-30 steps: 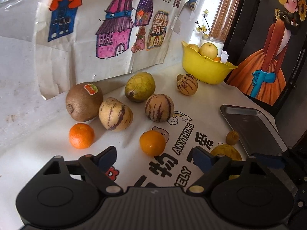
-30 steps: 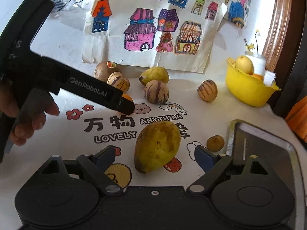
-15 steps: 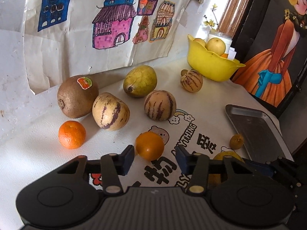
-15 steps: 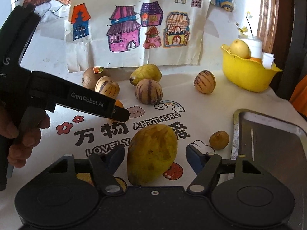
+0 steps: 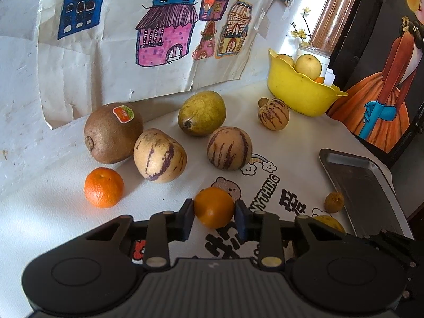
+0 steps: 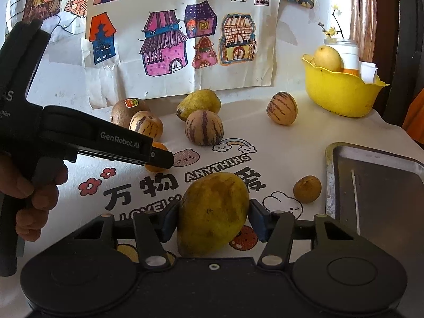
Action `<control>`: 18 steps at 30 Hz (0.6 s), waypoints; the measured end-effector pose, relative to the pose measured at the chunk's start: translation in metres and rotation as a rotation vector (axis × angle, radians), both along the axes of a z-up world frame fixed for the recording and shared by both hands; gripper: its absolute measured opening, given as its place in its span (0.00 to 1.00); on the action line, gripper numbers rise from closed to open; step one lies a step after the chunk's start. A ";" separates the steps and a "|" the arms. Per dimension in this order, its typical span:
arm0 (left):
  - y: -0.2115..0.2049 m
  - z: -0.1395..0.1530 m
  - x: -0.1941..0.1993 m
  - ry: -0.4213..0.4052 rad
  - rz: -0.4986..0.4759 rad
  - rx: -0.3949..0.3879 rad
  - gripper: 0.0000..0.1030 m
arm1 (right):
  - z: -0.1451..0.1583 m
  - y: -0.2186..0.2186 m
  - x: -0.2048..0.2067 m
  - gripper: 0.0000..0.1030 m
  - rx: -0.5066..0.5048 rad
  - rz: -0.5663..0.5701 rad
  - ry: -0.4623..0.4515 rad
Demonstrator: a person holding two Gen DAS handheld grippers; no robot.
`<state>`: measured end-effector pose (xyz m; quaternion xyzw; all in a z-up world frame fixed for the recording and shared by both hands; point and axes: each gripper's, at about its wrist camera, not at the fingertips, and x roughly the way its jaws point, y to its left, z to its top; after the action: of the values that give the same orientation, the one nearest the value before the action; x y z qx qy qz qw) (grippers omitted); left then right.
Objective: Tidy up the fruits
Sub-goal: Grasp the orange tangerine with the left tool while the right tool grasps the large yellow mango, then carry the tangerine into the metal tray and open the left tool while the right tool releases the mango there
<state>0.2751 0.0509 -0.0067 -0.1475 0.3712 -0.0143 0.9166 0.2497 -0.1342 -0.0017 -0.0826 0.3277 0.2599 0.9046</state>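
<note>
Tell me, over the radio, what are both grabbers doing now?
Left gripper fingers shut on small orange. Right gripper shut on yellow-green mango. Both fruits on the cloth. Metal tray empty.

Matt metal tray (image 6: 376, 185), glossy yellow plastic bowl (image 6: 341, 92), creased paper drawings (image 6: 185, 39).

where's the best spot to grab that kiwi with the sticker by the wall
Grip the kiwi across its short middle, coming from above. It lies on its side, its stem end facing front-left, and a striped melon presses against its right, so a low side approach looks blocked.
</note>
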 end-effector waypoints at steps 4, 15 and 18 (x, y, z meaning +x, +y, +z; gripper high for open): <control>-0.003 0.001 -0.006 0.010 -0.016 -0.014 0.34 | 0.001 -0.004 -0.005 0.55 0.004 -0.004 -0.002; -0.024 0.011 -0.032 0.015 -0.074 -0.036 0.34 | 0.011 -0.031 -0.033 0.55 0.052 -0.019 0.039; -0.034 0.017 -0.038 0.007 -0.095 -0.029 0.34 | 0.018 -0.046 -0.043 0.55 0.090 -0.030 0.059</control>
<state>0.2369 0.0173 0.0101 -0.1428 0.3810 -0.0626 0.9113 0.2068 -0.1797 0.0164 -0.0295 0.3433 0.2632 0.9011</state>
